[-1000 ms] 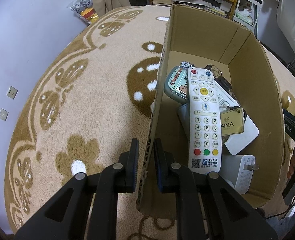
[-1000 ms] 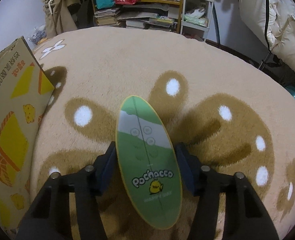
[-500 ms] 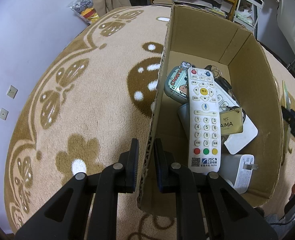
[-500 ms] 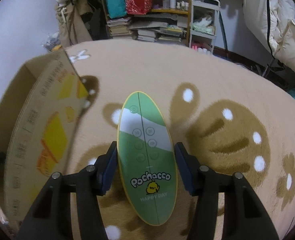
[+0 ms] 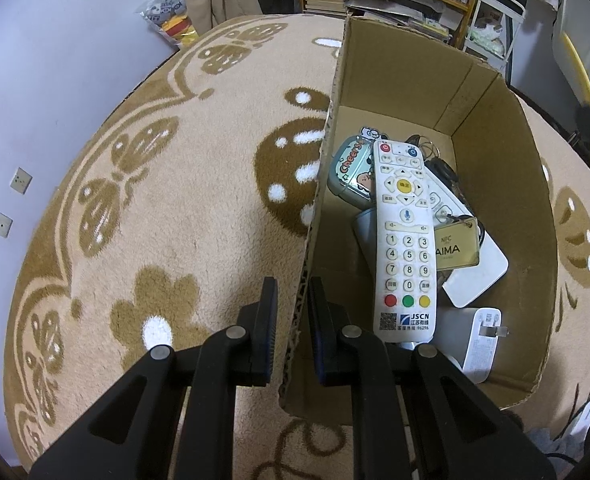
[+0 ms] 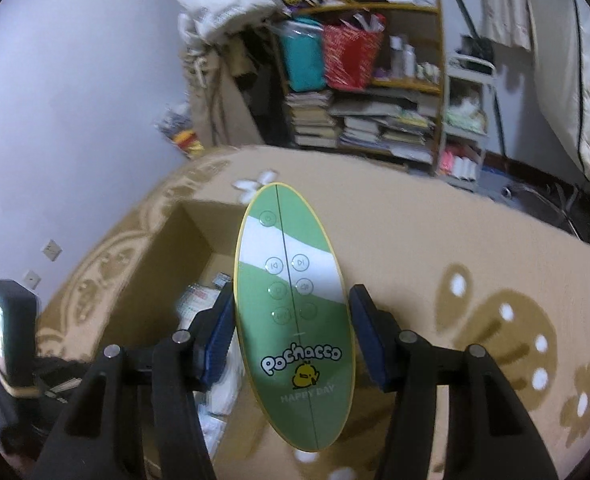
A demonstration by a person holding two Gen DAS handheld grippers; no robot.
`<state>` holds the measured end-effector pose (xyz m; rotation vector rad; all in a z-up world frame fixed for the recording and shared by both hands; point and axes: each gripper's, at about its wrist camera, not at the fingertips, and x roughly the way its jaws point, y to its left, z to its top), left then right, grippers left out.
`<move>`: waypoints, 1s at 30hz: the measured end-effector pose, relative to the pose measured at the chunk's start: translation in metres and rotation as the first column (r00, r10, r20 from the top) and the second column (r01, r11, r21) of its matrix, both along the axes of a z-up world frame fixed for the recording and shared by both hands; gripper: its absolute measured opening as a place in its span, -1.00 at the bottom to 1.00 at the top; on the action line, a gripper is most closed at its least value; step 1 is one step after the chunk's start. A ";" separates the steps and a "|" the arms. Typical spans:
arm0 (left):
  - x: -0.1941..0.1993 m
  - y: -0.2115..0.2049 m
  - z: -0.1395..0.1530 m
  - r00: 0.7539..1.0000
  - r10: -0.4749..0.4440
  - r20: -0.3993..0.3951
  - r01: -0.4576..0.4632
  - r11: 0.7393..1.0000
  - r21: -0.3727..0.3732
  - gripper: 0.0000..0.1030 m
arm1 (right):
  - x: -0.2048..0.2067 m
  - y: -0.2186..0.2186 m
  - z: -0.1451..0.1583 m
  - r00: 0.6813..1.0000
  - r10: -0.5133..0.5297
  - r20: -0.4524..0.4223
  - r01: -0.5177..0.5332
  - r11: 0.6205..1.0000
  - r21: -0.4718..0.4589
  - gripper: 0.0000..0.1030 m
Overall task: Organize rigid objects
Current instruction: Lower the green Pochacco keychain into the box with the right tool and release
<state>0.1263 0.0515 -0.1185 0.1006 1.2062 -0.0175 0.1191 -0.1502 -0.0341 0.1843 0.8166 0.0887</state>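
Observation:
My left gripper point(image 5: 291, 312) is shut on the left wall of an open cardboard box point(image 5: 407, 80) that stands on the carpet. Inside lie a white remote point(image 5: 405, 236), a small "Cheers" case point(image 5: 351, 170), a gold NFC tag point(image 5: 455, 248), a white flat device point(image 5: 479, 276) and a white charger plug point(image 5: 481, 340). My right gripper point(image 6: 291, 320) is shut on a green oval Pochacco remote point(image 6: 291, 312) and holds it in the air above the box's right side point(image 6: 175, 264). The remote's yellow edge shows at the far right of the left wrist view point(image 5: 575, 64).
A beige carpet with brown patterns point(image 5: 155, 208) covers the floor. A bookshelf with stacked books and bags point(image 6: 359, 92) stands at the back. A white cart point(image 6: 465, 120) is beside it. A wall with sockets point(image 5: 19, 180) is to the left.
My right gripper has lifted the green remote up from carpet level and swung it left over the box. My left gripper has kept its hold on the box wall.

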 end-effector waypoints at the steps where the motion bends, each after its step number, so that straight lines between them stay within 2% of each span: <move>1: 0.000 0.000 0.000 1.000 -0.001 0.001 0.001 1.000 0.002 -0.72 | 0.001 0.006 0.002 1.000 0.011 0.005 -0.011 1.000 0.004 0.16; 8: -0.001 0.000 0.001 1.000 0.006 -0.005 -0.006 1.000 -0.012 -0.72 | 0.013 0.043 0.007 0.998 0.065 0.012 -0.066 0.997 0.034 0.16; 19: -0.003 0.000 0.004 1.000 0.002 0.003 -0.002 1.000 -0.018 -0.73 | 0.020 0.058 -0.021 0.994 0.057 -0.097 -0.048 0.995 0.093 0.16; 25: -0.003 0.001 0.005 1.000 0.005 0.002 -0.005 1.000 -0.027 -0.72 | 0.016 0.059 -0.028 0.994 0.038 -0.098 -0.034 0.999 0.042 0.17; 30: -0.003 0.000 0.006 1.000 0.003 0.003 -0.003 1.000 -0.020 -0.72 | 0.015 0.060 -0.034 0.993 0.040 -0.112 -0.036 0.998 0.043 0.17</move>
